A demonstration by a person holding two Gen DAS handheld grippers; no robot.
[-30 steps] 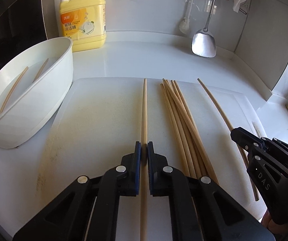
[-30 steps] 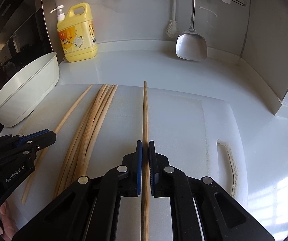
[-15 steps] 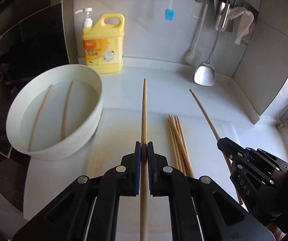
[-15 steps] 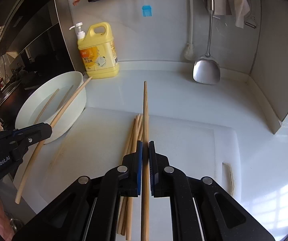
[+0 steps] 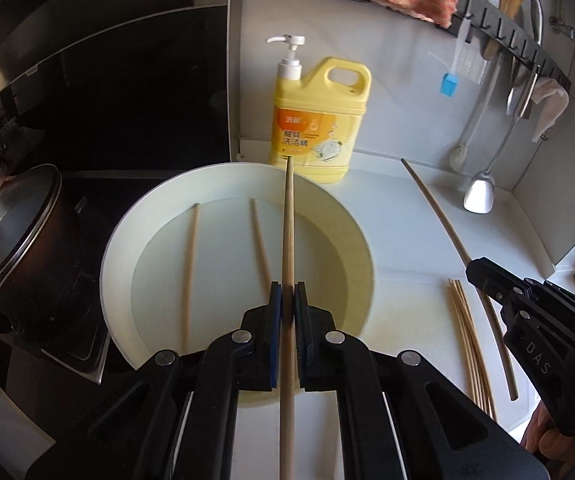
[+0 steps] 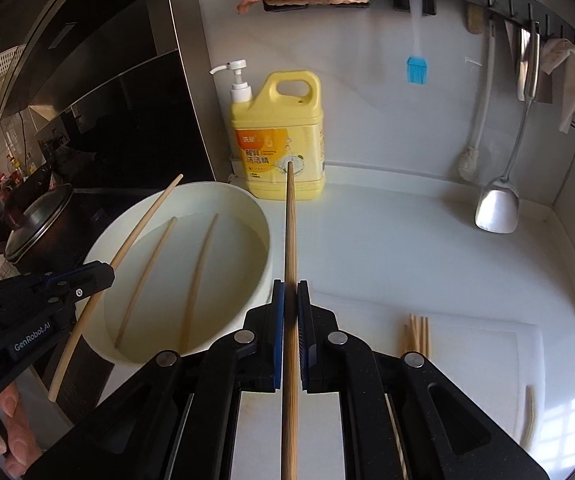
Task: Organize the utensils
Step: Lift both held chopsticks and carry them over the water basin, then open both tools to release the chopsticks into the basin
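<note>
Left gripper [image 5: 287, 300] pinches one chopstick [image 5: 288, 232] over the white bowl [image 5: 127, 224]; right gripper [image 6: 290, 300] pinches another chopstick [image 6: 290, 232] beside its rim.

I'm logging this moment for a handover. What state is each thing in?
Left gripper: shut on a chopstick, over the basin.
Right gripper: shut on a chopstick, beside the basin.
Basin: holds water and two chopsticks.
Chopstick bundle: lying on the cutting board.
Pot: lid on.
Soap bottle: upright.
Spatula: hanging.
</note>
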